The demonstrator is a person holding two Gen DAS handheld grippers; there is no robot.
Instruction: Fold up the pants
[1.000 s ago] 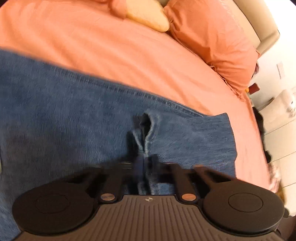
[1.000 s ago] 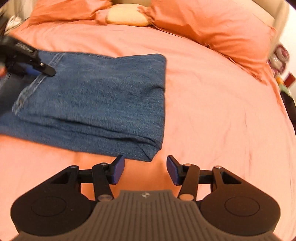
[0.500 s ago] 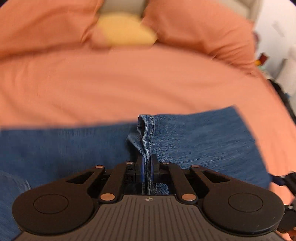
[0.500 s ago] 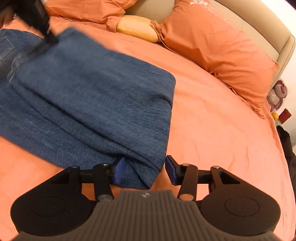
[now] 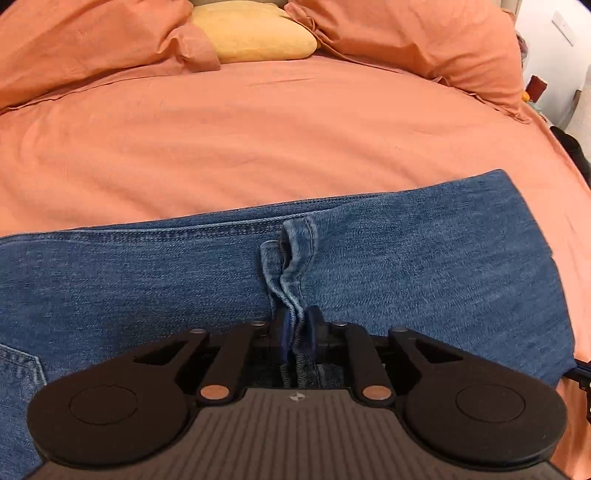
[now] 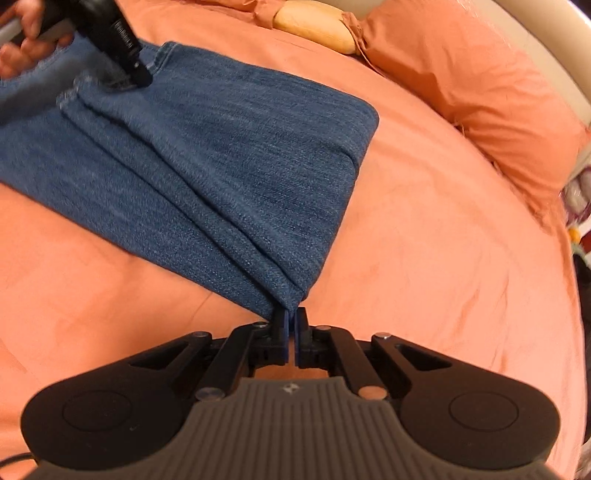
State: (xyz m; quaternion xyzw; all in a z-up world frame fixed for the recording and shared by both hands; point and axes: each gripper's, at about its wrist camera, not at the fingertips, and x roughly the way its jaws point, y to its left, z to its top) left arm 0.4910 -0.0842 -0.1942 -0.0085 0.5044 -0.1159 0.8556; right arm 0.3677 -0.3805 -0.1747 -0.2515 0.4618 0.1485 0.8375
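Blue denim pants lie folded on an orange bed. My left gripper is shut on the bunched leg hems of the pants, which lie over the upper part of the pants. In the right wrist view the pants spread from the left to a folded corner near me. My right gripper is shut on that folded corner. The left gripper, held in a hand, pinches the far edge of the pants at the upper left.
The orange bed sheet surrounds the pants. Orange pillows and a yellow pillow lie at the head of the bed. A beige headboard runs behind them. Small items stand beyond the bed's right edge.
My right gripper moved forward and closed on the folded corner of the pants. My left gripper carried the hems across and lower onto the pants.
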